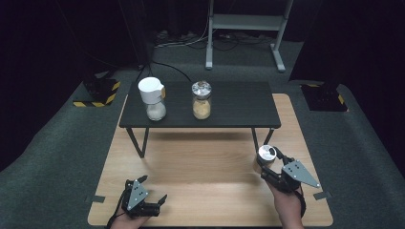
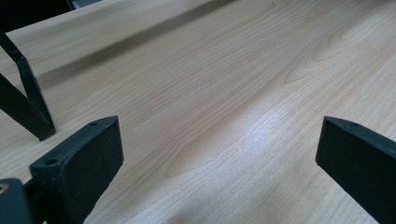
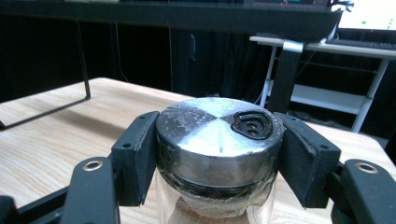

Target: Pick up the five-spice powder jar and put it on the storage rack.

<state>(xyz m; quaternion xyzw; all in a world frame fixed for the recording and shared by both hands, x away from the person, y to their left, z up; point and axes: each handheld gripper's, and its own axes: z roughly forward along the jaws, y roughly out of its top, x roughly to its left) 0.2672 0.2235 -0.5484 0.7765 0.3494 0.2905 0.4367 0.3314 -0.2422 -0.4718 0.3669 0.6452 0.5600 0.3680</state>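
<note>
My right tool [image 3: 212, 154] was clamped on a glass jar [image 3: 217, 140] by its metal lid, at the worktop's [image 1: 200, 167] right side, contents unclear. Left tool [image 2: 212, 158] sat released w/ nothing between jaws. On the black shelf [image 1: 239, 107]: white-lidded jar [image 1: 154, 98] w/ white grains, metal-lidded jar [image 1: 201, 100] w/ tan grains.

1. We see a light wooden worktop [image 1: 200, 167] lying on grey carpet [image 1: 57, 157].
2. A low black table [image 1: 239, 107] stands on its far half.
3. Beyond it, a grey metal stand [image 1: 246, 24] and loose cables [image 1: 186, 40] sit before darkness.
4. Yellow-black striped bases [image 1: 98, 93] flank both sides.
</note>
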